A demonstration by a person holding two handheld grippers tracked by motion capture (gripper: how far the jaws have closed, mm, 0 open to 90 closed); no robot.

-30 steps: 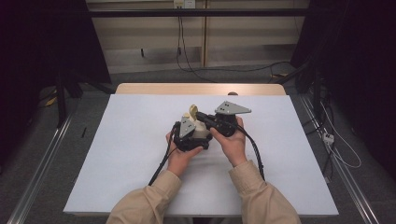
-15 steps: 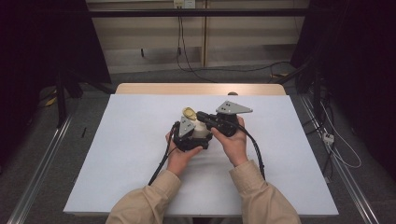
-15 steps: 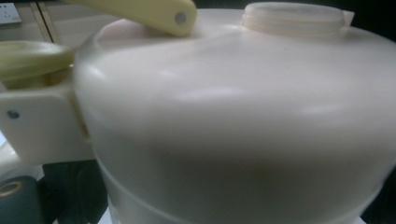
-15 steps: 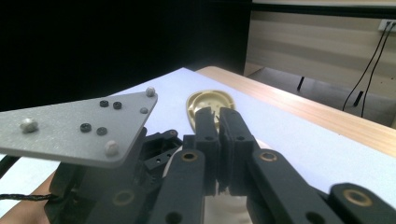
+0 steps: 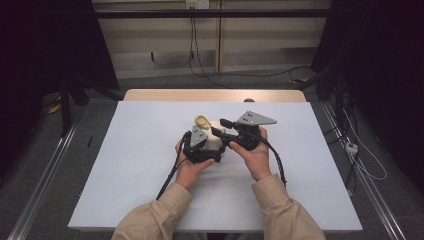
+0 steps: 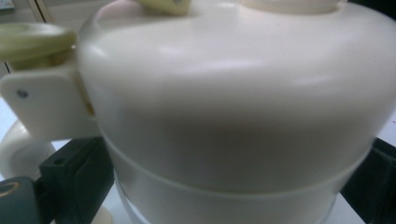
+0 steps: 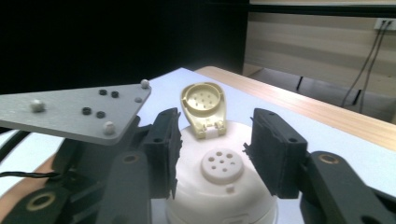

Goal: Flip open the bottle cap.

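Right gripper view shows me the cream round plastic container (image 7: 219, 186) mid-table, its yellowish hinged flip cap (image 7: 204, 107) standing open above a perforated spout disc (image 7: 222, 167). My right gripper (image 7: 212, 154) has just been opening; its black jaws straddle the top without touching it. My left gripper (image 5: 202, 150) is clamped on the container's body, pressed close against it.

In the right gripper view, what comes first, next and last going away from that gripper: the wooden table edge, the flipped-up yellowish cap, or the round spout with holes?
1. Round spout with holes: on the cream lid, between the right gripper jaws.
2. Flipped-up cap: standing open just behind the spout.
3. Wooden table edge: far back, beyond the white surface.
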